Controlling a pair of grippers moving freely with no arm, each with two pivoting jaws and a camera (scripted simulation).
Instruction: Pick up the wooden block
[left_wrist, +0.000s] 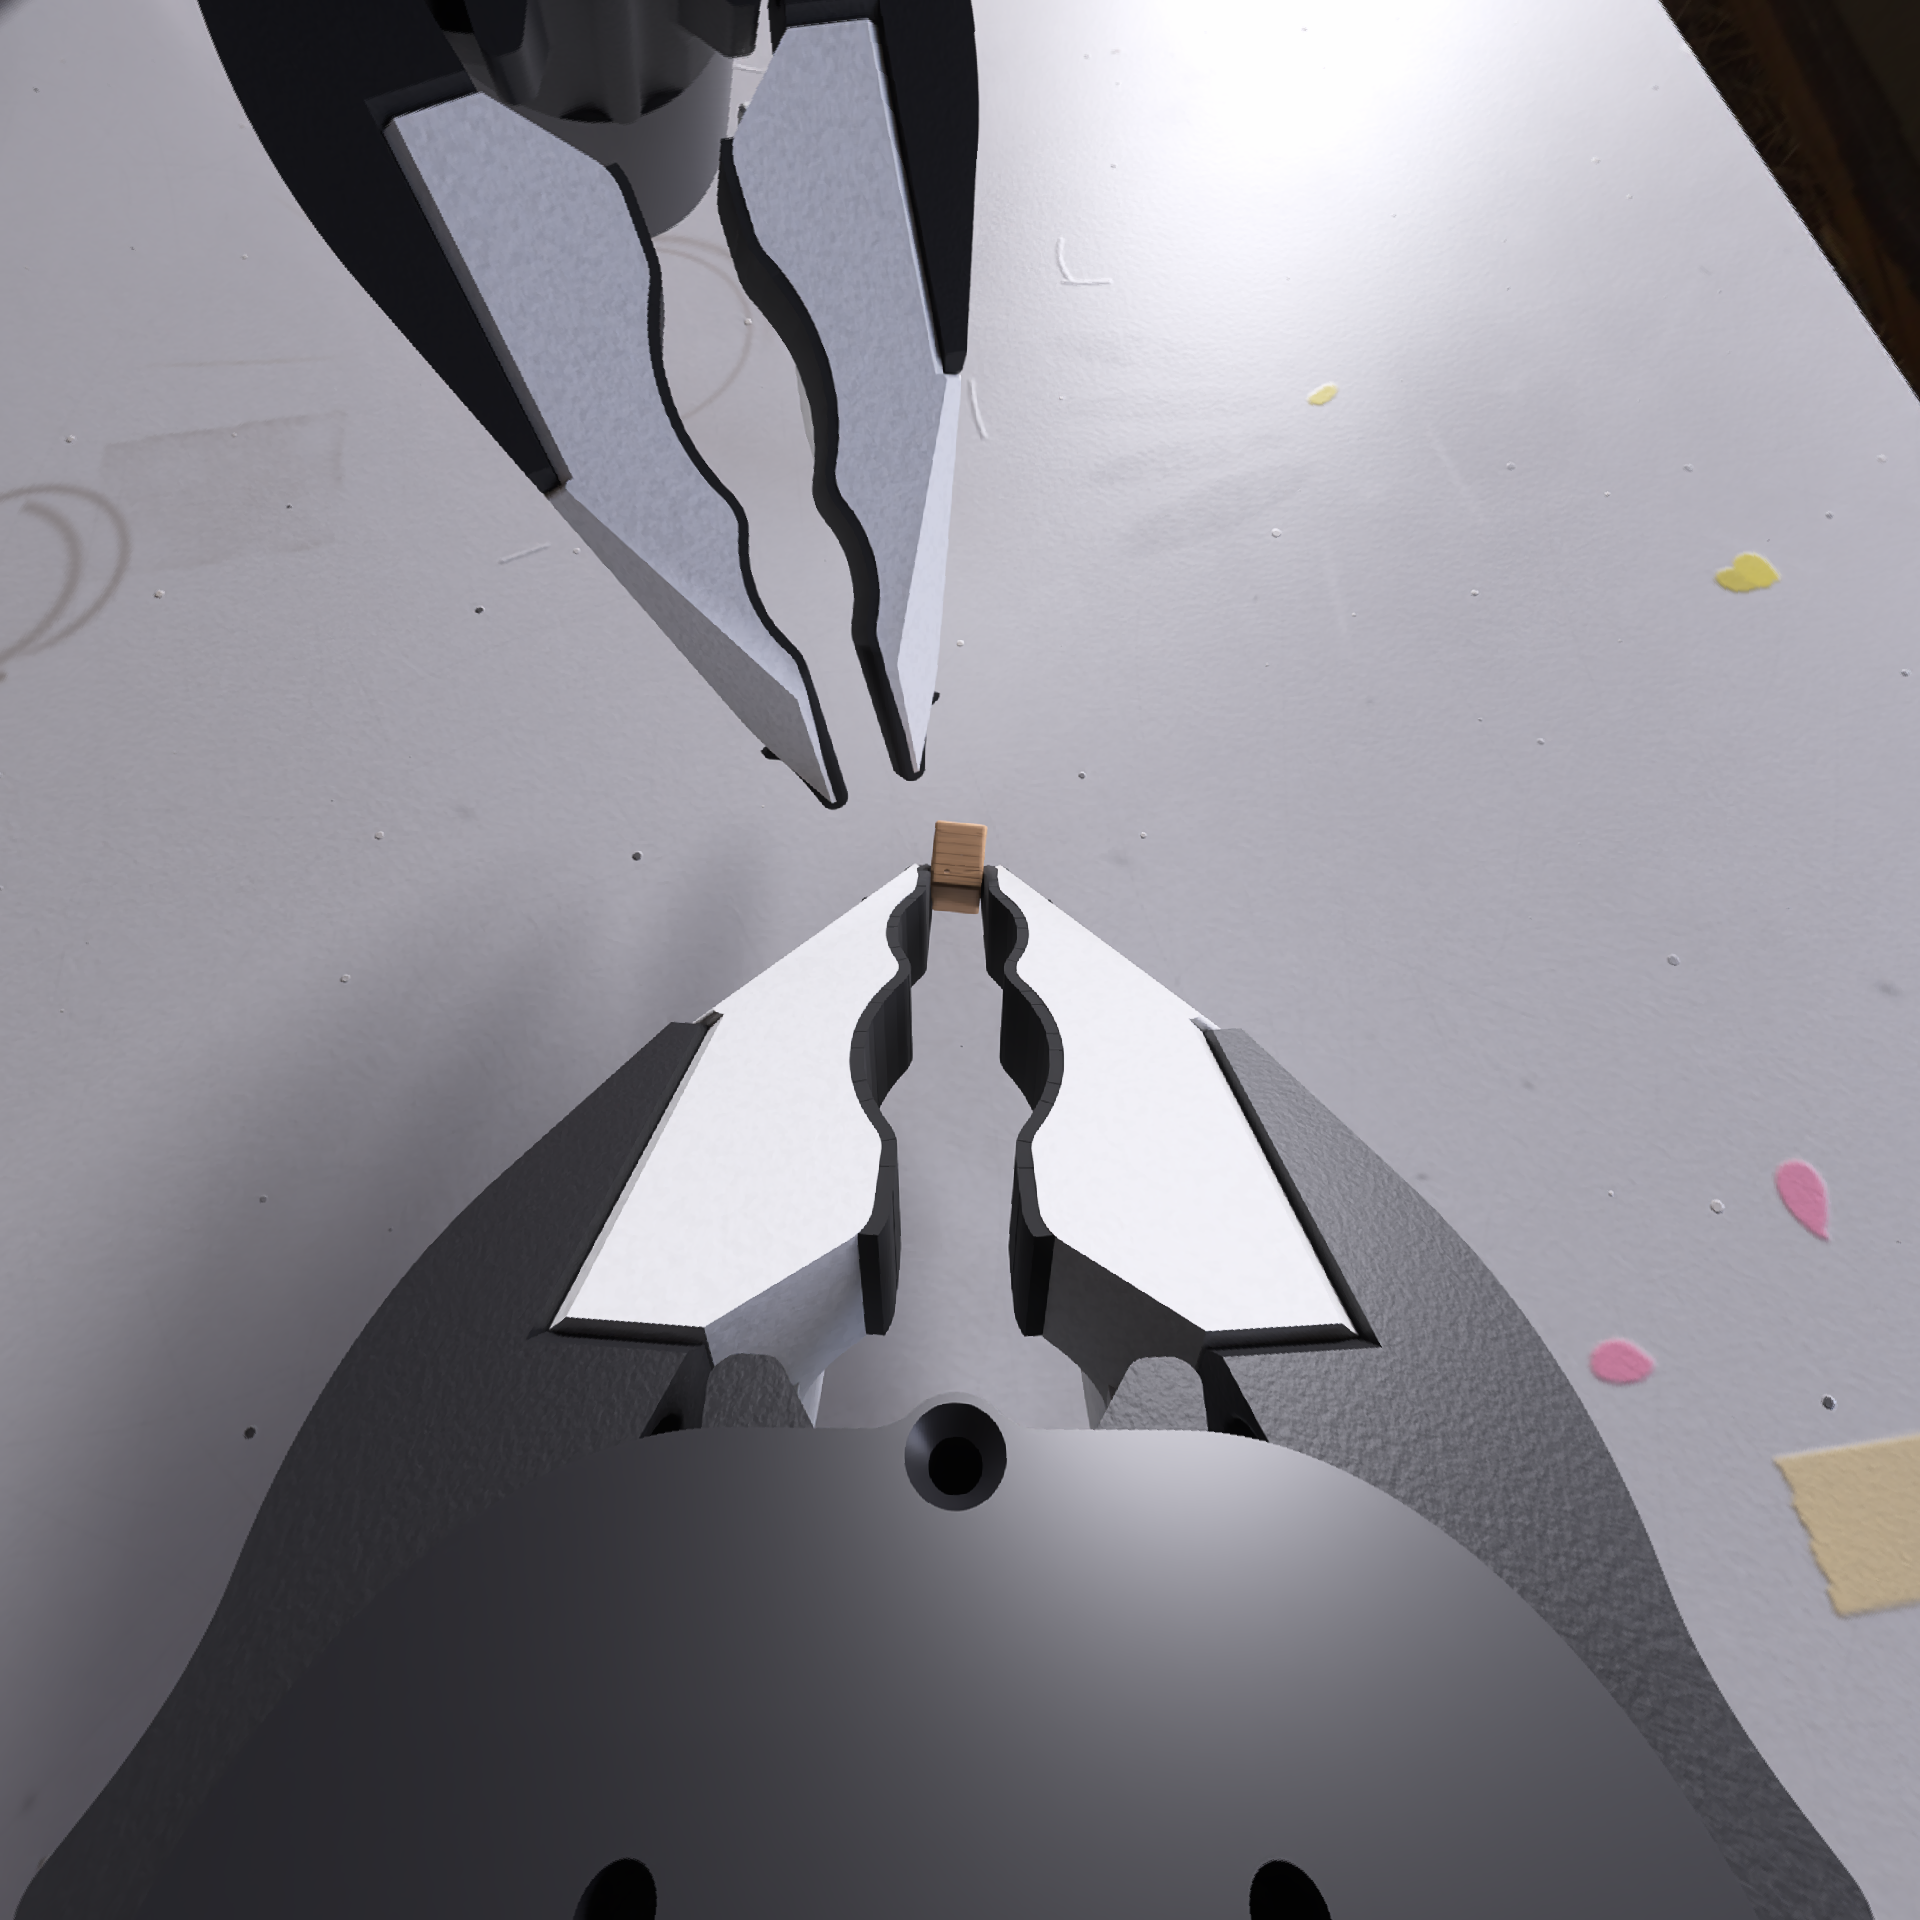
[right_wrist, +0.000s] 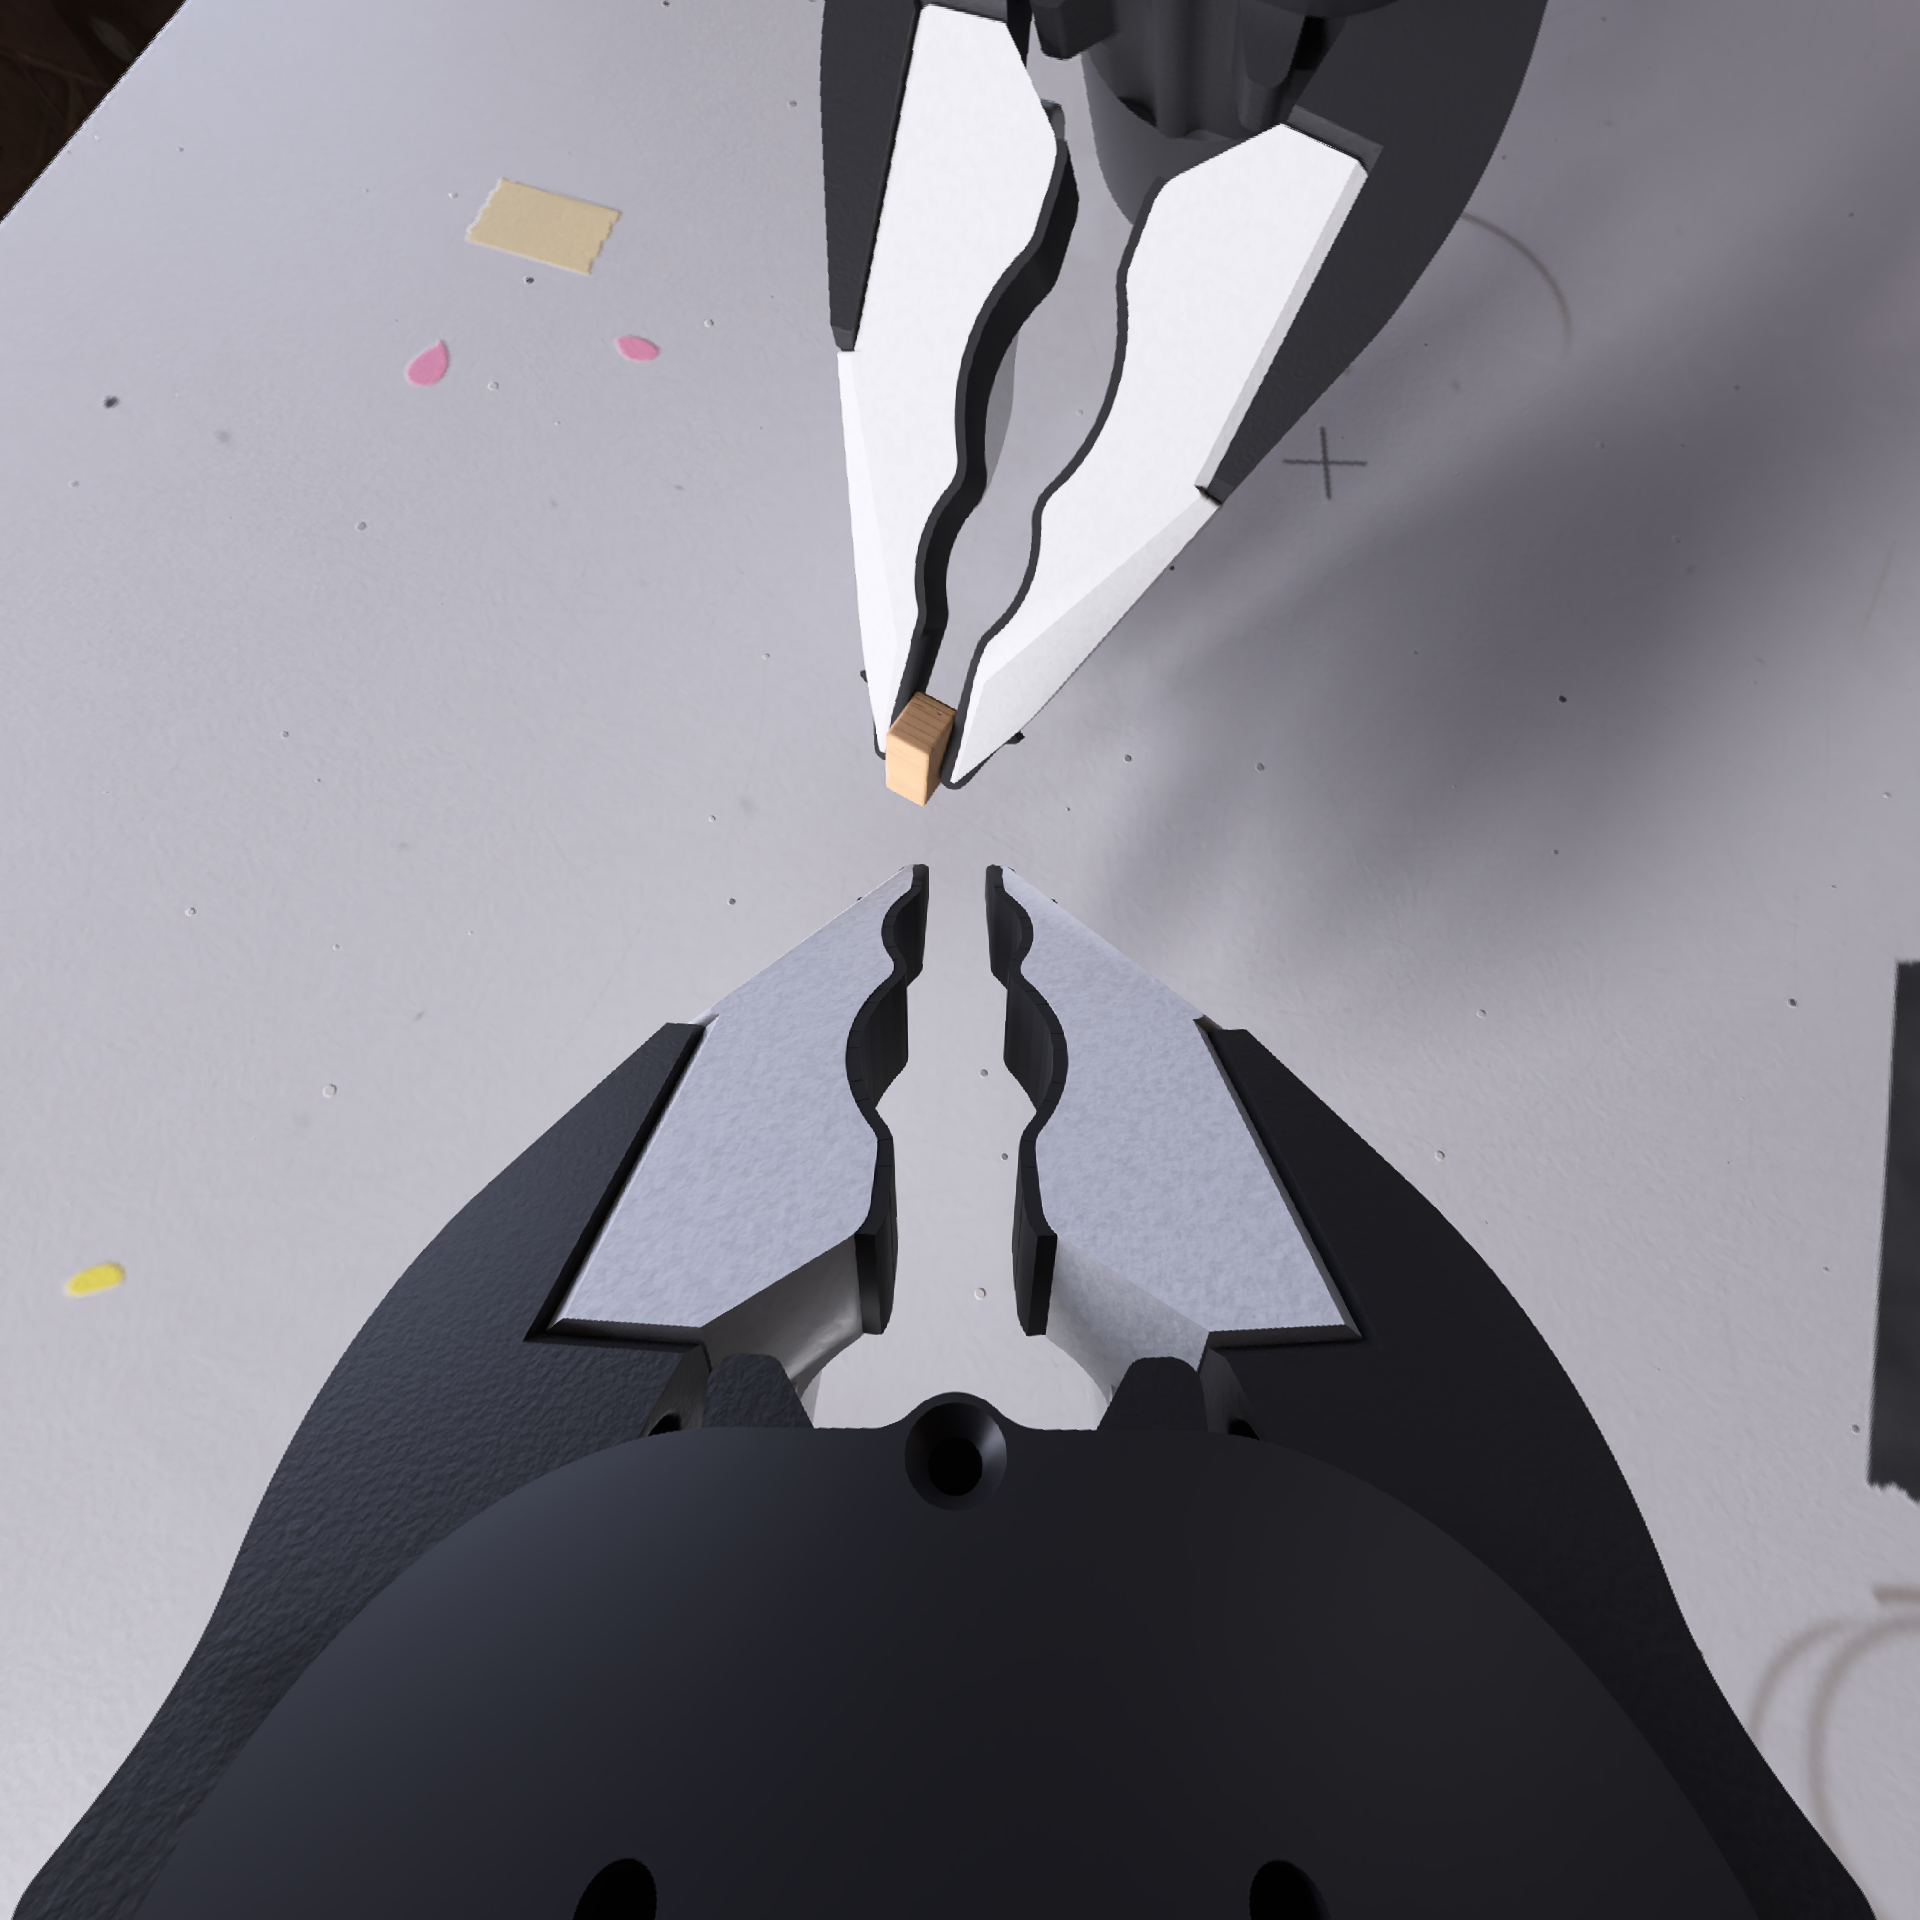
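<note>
The wooden block (left_wrist: 958, 864) is a small tan cube held between the fingertips of my left gripper (left_wrist: 958, 881), which is shut on it. The block sticks out a little past the tips. In the right wrist view the block (right_wrist: 916, 761) sits in the left gripper (right_wrist: 921, 765) just over the white table; I cannot tell if it touches the surface. My right gripper (right_wrist: 956, 878) faces the left one tip to tip, a short way from the block. Its fingers stand a narrow gap apart with nothing between them. It also shows in the left wrist view (left_wrist: 871, 787).
The white table (left_wrist: 1351, 727) carries a tan tape patch (left_wrist: 1860, 1517), pink spots (left_wrist: 1803, 1195) and yellow spots (left_wrist: 1745, 571). Its edge (left_wrist: 1808, 187) runs along the far right of the left wrist view. A dark tape strip (right_wrist: 1896, 1236) and a pencil cross (right_wrist: 1327, 462) mark the right wrist view.
</note>
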